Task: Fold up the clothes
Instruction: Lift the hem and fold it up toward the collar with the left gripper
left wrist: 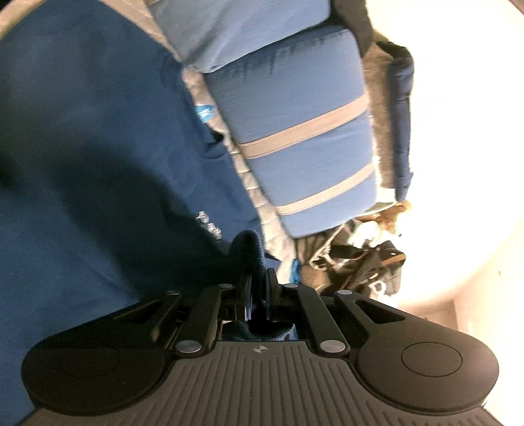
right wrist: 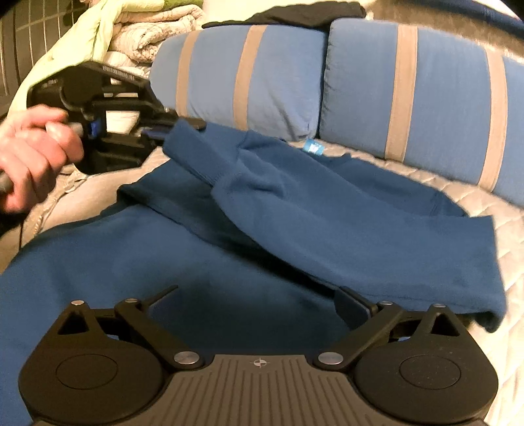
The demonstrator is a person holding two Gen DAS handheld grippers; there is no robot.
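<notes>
1. Left gripper (left wrist: 258, 291): jaws pinched tight on a fold of the blue sweatshirt (right wrist: 294, 209).
2. Right gripper (right wrist: 258, 304): fingers spread wide, over the sweatshirt, gripping nothing.
3. Sweatshirt's on the quilted bed (right wrist: 484, 213), just beside the striped pillows (right wrist: 409, 95).

A: Colours ahead of my right gripper (right wrist: 258, 301)?
B: Gripper's black. Sweatshirt (right wrist: 294, 209) under it is solid dark blue, bright blue tag (right wrist: 312, 146) at its far edge.
A: Beyond it?
B: Pillows (right wrist: 425, 98) light blue with tan-grey stripes; bedspread (right wrist: 497, 209) pale grey, diamond-quilted.
A: Far left?
B: Pale green and cream bedding (right wrist: 131, 29).
</notes>
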